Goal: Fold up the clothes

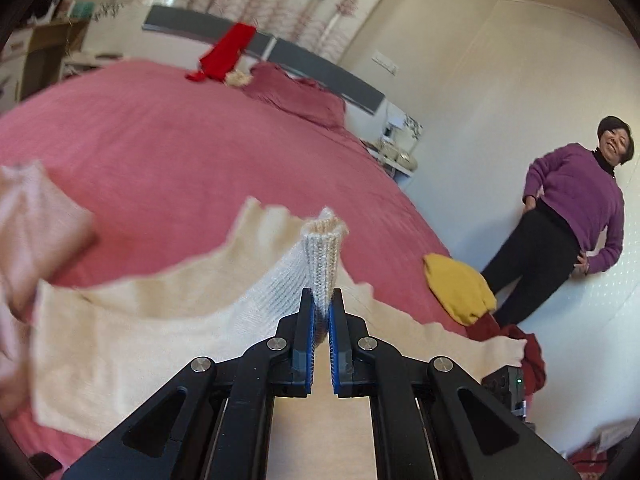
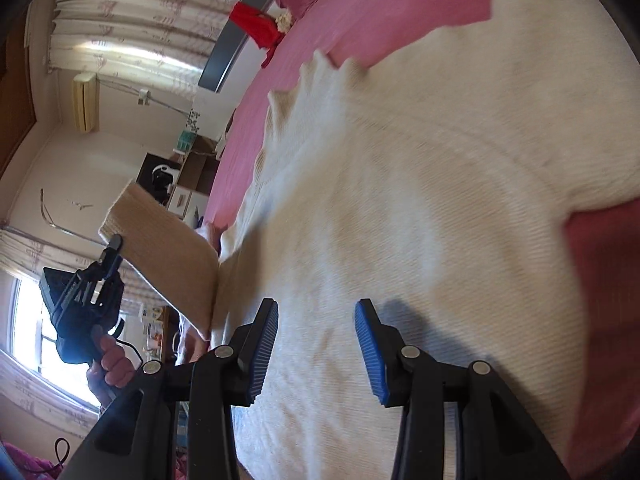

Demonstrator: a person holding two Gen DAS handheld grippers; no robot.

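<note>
A cream knit sweater (image 1: 140, 340) lies spread on the pink bed (image 1: 180, 140). My left gripper (image 1: 322, 294) is shut on the ribbed cuff of its sleeve (image 1: 322, 248), which stands up between the blue pads, lifted off the bed. In the right wrist view the sweater's body (image 2: 420, 200) fills the frame. My right gripper (image 2: 317, 308) hovers just over it, open, with nothing between its fingers. At the left of that view a hand holds the left gripper (image 2: 114, 244), and the raised sleeve (image 2: 168, 252) stretches from it to the body.
A pale pink garment (image 1: 32, 232) lies left of the sweater. A yellow garment (image 1: 456, 288) and a dark red one (image 1: 524, 352) sit at the bed's right edge. A red garment (image 1: 228, 52) hangs over the headboard. A person in a purple sweater (image 1: 568, 220) stands by the wall.
</note>
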